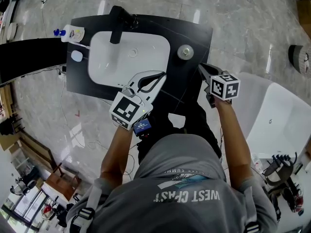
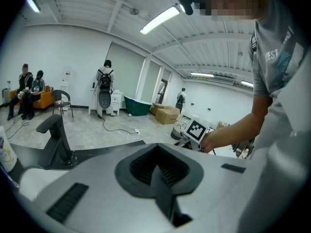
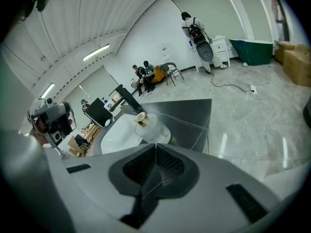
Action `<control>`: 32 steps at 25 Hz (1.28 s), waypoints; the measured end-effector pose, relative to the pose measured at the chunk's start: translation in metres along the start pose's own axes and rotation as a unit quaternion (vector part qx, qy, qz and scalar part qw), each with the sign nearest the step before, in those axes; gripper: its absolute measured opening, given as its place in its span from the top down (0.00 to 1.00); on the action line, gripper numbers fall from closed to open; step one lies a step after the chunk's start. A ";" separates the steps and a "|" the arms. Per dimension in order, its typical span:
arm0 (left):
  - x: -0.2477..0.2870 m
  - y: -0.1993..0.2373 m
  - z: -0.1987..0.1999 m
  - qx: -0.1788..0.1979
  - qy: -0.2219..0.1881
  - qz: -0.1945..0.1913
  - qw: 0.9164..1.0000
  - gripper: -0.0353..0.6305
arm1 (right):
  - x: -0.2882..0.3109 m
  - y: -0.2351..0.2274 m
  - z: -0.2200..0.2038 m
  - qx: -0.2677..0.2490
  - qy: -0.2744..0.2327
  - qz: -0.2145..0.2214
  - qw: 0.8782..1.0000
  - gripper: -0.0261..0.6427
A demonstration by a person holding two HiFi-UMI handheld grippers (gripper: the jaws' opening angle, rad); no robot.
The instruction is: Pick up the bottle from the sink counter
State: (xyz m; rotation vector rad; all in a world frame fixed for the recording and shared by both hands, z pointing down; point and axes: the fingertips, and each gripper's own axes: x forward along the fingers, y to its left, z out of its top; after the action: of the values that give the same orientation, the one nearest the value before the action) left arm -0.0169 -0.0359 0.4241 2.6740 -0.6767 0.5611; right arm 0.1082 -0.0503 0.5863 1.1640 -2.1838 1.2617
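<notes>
A round white bottle (image 1: 185,52) with a gold cap stands on the black counter (image 1: 194,33), right of the white sink (image 1: 146,52). In the right gripper view the bottle (image 3: 148,129) sits just beyond the jaw tips, apart from them. My right gripper (image 1: 201,67) hovers at the counter's right front, a short way from the bottle; its jaws are shut on nothing (image 3: 155,147). My left gripper (image 1: 162,75) hangs over the sink's front rim with its jaws closed and empty (image 2: 157,149).
A black faucet (image 1: 117,23) rises at the back of the sink. A second bottle (image 1: 72,33) with a blue cap lies at the counter's far left, near a white oval dish (image 1: 77,56). A white tub (image 1: 286,115) stands to the right on the grey floor.
</notes>
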 end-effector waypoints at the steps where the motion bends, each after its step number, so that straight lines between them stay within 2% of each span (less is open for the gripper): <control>1: 0.001 0.001 0.000 -0.001 0.000 0.000 1.000 0.94 | 0.001 -0.001 0.000 0.000 0.001 0.000 1.000 0.96; 32: -0.001 0.009 -0.016 -0.010 0.010 0.004 1.000 0.94 | 0.022 -0.002 0.001 -0.005 0.008 0.003 1.000 0.96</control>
State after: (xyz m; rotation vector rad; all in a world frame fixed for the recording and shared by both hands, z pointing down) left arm -0.0272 -0.0364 0.4392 2.6443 -0.6835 0.5788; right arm 0.0969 -0.0624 0.6014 1.1413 -2.1812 1.2558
